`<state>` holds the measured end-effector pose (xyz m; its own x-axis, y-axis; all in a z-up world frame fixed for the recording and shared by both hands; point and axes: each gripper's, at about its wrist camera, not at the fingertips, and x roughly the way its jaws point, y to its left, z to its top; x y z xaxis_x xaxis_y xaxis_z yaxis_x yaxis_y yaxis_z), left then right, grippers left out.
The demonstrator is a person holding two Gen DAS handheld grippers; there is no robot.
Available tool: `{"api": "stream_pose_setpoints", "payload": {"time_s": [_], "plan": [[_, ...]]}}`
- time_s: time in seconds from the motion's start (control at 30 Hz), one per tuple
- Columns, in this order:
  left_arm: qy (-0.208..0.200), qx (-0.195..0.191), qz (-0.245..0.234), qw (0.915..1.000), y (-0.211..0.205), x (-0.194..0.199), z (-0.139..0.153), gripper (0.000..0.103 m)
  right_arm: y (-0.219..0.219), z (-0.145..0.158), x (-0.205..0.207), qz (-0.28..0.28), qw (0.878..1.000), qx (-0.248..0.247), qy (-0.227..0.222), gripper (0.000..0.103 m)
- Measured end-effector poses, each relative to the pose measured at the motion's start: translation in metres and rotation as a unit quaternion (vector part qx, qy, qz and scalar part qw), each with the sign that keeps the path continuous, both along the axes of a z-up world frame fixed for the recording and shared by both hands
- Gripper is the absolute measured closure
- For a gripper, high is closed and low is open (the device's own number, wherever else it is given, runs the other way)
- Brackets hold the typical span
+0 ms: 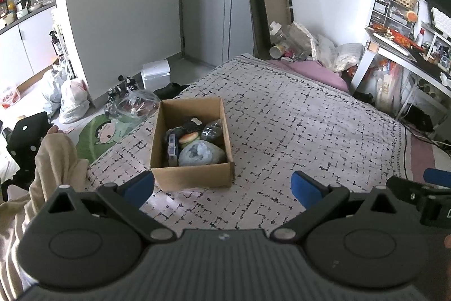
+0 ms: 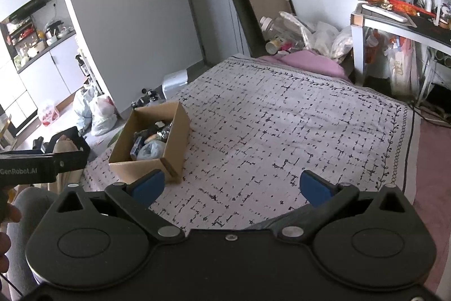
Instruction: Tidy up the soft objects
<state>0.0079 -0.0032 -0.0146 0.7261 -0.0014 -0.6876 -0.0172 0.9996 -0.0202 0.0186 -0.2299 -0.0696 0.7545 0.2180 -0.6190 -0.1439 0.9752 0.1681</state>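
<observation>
A cardboard box (image 1: 194, 177) stands on the patterned bedspread (image 1: 296, 126) near the bed's left edge. It holds several soft objects: a pale blue-grey bundle (image 1: 197, 155), a small burger toy (image 1: 188, 137) and dark items (image 1: 212, 130). My left gripper (image 1: 222, 189) is open and empty, just in front of the box. My right gripper (image 2: 230, 188) is open and empty over the bedspread (image 2: 282, 131), to the right of the box (image 2: 146, 169). The soft items show inside the box in the right wrist view (image 2: 150, 148).
A pink pillow (image 1: 315, 69) and plastic bags (image 1: 332, 50) lie at the bed's far end. A cluttered desk (image 1: 408, 52) stands at right. Bags (image 1: 72, 100) and a white bin (image 1: 156, 74) sit on the floor at left. My beige-clad leg (image 1: 53, 160) is at left.
</observation>
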Motion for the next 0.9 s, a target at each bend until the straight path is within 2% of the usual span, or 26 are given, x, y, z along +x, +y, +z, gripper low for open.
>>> {"api": "stream_pose_setpoints", "payload": {"time_s": [0.9], "plan": [[0.006,-0.003,0.0,1.0,0.0032,-0.0011,-0.007,0.001,0.0016,0.0032,-0.0016,-0.005,1.0,-0.008,-0.005,0.0]]}}
